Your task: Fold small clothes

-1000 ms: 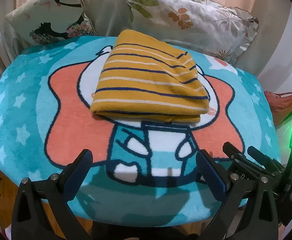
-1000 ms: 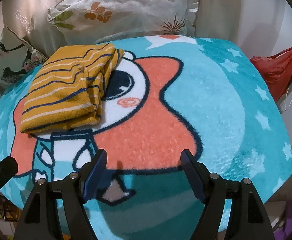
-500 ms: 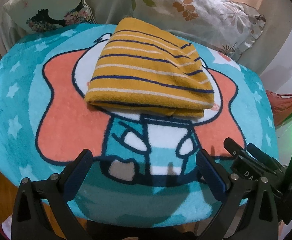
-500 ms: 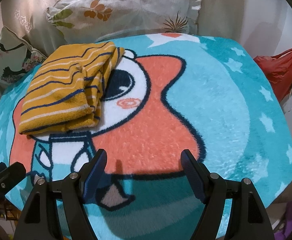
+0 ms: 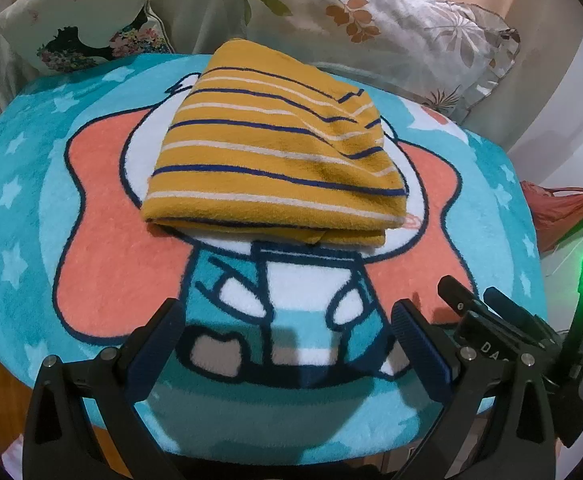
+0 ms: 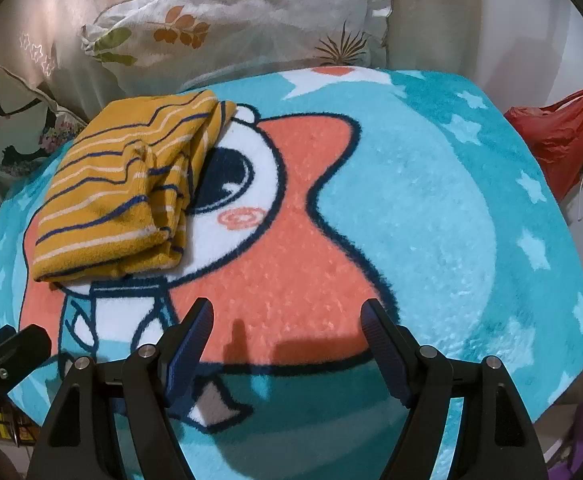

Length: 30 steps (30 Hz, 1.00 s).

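A mustard-yellow garment with navy and white stripes lies folded in a compact stack on a cartoon-printed teal and coral blanket. In the right wrist view the same folded garment sits at the left, its layered edges facing right. My left gripper hovers over the blanket's near edge, straight in front of the garment, open and holding nothing. My right gripper is open too, over the coral patch to the right of the garment. Part of the right gripper's body shows at the lower right of the left wrist view.
Two floral pillows and a printed cushion line the back of the blanket. A red bag hangs off to the right, by a white wall. The blanket's front edge drops off just below the grippers.
Both grippers have edged forward toward the garment, which now looks larger and nearer. The garment itself has not moved, and both grippers stay open.
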Each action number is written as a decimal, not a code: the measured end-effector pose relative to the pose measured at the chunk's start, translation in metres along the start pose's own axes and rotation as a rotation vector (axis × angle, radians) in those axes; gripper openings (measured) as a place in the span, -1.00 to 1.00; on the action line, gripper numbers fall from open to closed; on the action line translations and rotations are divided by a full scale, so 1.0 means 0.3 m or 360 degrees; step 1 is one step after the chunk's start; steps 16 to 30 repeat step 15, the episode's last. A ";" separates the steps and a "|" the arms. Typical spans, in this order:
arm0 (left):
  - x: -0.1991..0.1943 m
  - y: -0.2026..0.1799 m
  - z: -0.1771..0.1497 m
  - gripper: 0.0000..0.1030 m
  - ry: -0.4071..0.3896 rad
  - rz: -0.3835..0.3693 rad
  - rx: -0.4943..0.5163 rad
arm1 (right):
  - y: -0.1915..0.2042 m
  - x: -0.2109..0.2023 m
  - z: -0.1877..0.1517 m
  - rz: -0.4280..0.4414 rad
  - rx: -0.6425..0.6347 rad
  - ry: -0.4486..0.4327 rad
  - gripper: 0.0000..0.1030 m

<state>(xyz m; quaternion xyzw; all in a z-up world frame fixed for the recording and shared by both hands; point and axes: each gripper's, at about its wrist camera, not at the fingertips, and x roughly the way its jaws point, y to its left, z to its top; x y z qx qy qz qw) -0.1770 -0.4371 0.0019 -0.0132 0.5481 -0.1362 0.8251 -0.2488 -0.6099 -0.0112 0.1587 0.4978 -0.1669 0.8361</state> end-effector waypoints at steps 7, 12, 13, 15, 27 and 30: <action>0.011 -0.001 0.006 0.99 0.0014 0.0009 -0.0008 | 0.003 -0.004 0.013 0.0023 -0.0012 -0.0015 0.55; 0.016 -0.001 0.007 0.99 0.0016 0.0000 -0.0012 | 0.015 -0.001 0.014 0.0040 -0.0031 -0.0014 0.55; 0.019 0.001 0.008 0.99 0.0021 0.0006 -0.0016 | 0.016 -0.001 0.014 0.0047 -0.0033 -0.0015 0.55; 0.025 0.006 0.007 0.99 0.0031 0.0025 -0.0028 | 0.022 0.000 0.015 0.0058 -0.0041 -0.0016 0.56; 0.025 0.006 0.007 0.99 0.0031 0.0025 -0.0028 | 0.022 0.000 0.015 0.0058 -0.0041 -0.0016 0.56; 0.025 0.006 0.007 0.99 0.0031 0.0025 -0.0028 | 0.022 0.000 0.015 0.0058 -0.0041 -0.0016 0.56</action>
